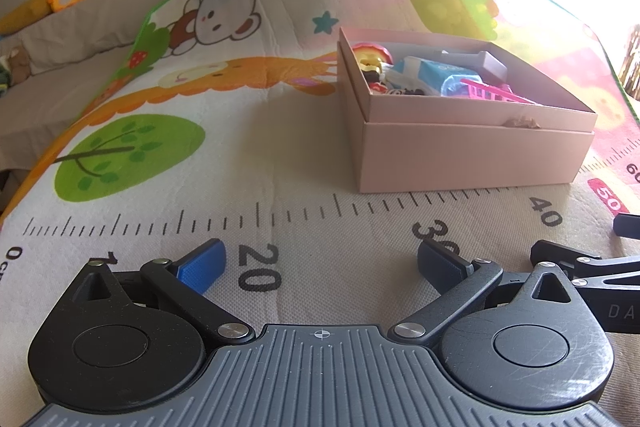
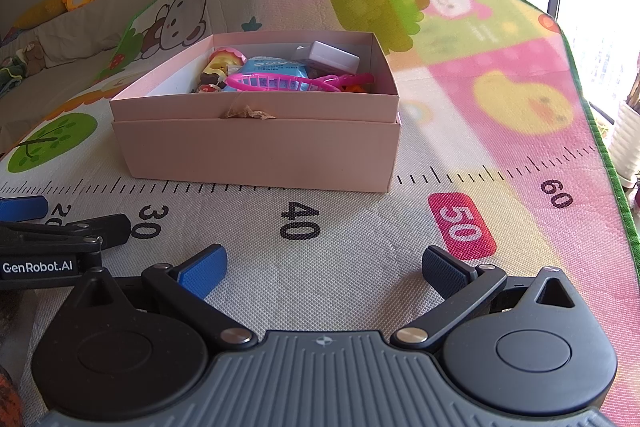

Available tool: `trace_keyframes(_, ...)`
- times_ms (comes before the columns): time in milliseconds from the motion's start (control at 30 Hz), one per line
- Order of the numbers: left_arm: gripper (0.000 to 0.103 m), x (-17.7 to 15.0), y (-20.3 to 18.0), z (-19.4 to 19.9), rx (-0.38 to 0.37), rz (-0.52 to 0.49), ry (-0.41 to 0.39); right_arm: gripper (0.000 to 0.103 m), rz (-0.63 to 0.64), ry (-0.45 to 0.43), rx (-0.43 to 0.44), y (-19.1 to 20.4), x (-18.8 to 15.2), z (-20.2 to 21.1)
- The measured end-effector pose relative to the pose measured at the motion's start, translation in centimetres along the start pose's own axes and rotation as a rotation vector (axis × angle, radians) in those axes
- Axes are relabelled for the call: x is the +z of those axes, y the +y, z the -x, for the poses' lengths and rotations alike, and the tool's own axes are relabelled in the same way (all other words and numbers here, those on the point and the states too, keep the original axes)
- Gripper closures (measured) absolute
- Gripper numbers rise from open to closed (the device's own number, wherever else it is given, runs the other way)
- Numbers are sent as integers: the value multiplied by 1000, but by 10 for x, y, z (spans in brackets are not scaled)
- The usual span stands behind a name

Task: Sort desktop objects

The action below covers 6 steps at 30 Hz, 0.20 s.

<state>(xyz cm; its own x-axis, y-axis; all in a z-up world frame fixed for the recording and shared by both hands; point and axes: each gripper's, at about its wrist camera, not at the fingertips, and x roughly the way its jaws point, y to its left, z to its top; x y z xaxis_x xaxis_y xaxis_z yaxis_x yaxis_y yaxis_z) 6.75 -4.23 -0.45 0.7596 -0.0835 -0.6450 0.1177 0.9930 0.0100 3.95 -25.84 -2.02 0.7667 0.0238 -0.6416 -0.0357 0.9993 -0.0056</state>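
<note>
Pink box (image 2: 256,143) of toys ahead, apart from both grippers | left gripper (image 1: 320,267) fingers spread, empty | right gripper (image 2: 324,273) likewise

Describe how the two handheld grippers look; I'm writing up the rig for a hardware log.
Both match. The left gripper and right gripper each have a grey ribbed body with a small crosshair mark, two round black discs, black linkage arms with silver pins, and ridged finger pads: one bright blue, one dark navy. White "GenRobot.AI" lettering shows on the left gripper's side. No cables, hands or sleeves visible.
</note>
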Motion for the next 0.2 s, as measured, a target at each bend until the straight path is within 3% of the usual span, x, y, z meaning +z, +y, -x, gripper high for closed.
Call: trace_keyframes(200, 0, 2, -3, 2, 18, 28, 13, 0, 0, 0, 0, 0, 0, -1)
